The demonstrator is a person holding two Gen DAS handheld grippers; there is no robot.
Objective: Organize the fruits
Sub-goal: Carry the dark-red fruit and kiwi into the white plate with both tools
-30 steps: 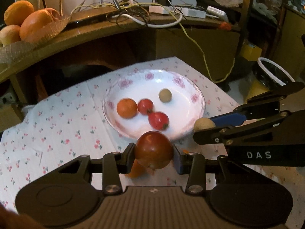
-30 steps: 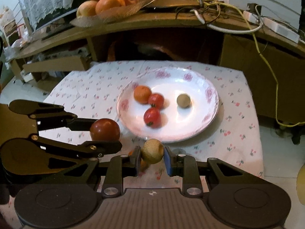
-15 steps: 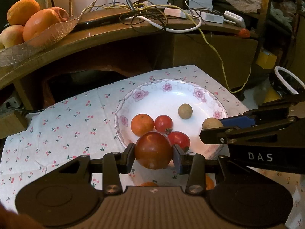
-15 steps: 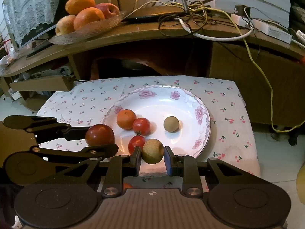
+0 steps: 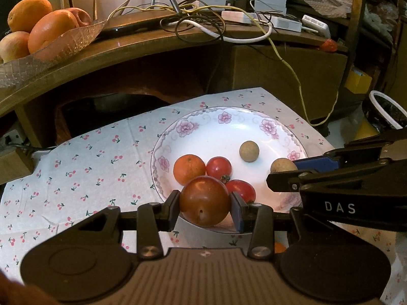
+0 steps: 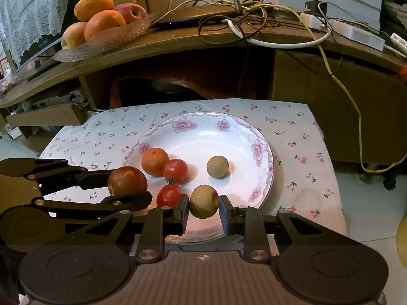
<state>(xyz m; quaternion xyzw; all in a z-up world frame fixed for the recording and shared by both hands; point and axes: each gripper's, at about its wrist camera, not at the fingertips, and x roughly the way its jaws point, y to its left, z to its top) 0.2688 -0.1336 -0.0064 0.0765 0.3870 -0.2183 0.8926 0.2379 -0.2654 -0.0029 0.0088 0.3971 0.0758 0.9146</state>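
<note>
A white plate with pink flowers lies on the cherry-print cloth. It holds an orange, two small red tomatoes and a tan round fruit. My left gripper is shut on a dark red tomato over the plate's near left rim. My right gripper is shut on a tan round fruit above the plate's near side.
A wooden desk behind the cloth carries a glass dish of oranges and apples and tangled cables. A yellow cord hangs down at the right. A small orange piece lies on the cloth under my left gripper.
Both grippers have moved forward with their fruits, from just short of the plate to above its near rim. The plate now sits nearer in both views. Neither grip has changed.
</note>
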